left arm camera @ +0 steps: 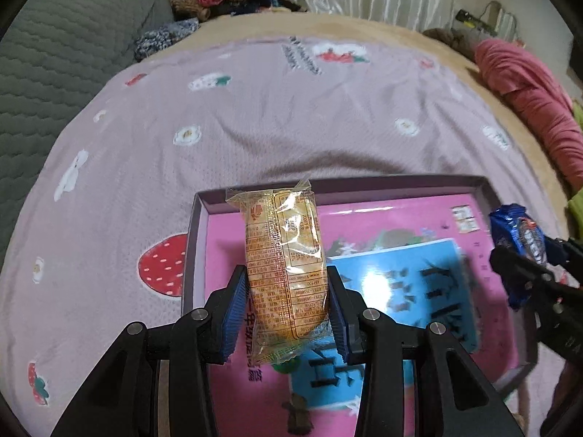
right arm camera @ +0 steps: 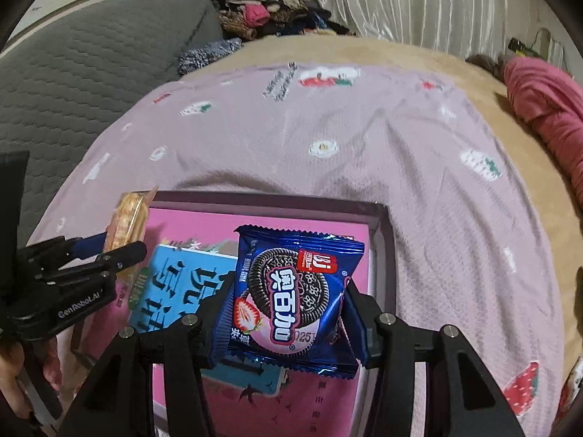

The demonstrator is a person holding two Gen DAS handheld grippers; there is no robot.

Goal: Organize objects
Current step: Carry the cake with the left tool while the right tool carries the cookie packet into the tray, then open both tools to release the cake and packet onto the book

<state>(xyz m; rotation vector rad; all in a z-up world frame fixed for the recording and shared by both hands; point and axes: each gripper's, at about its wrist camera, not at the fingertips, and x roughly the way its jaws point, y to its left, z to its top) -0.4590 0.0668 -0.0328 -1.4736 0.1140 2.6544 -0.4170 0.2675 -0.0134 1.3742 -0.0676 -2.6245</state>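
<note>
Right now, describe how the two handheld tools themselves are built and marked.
Both are matte black plastic. The left tool has angular linkage arms with round silver pivot pins and ribbed blue pads. The right tool is built the same. White "GenRobot.AI" lettering runs along the left tool's side in the right wrist view.

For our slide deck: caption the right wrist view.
Right hand-held gripper holds blue cookie packet above pink box.

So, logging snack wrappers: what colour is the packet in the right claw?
Blue cookie packet, with a dark sandwich cookie and strawberry printed on it; clearest in the right wrist view.
</note>
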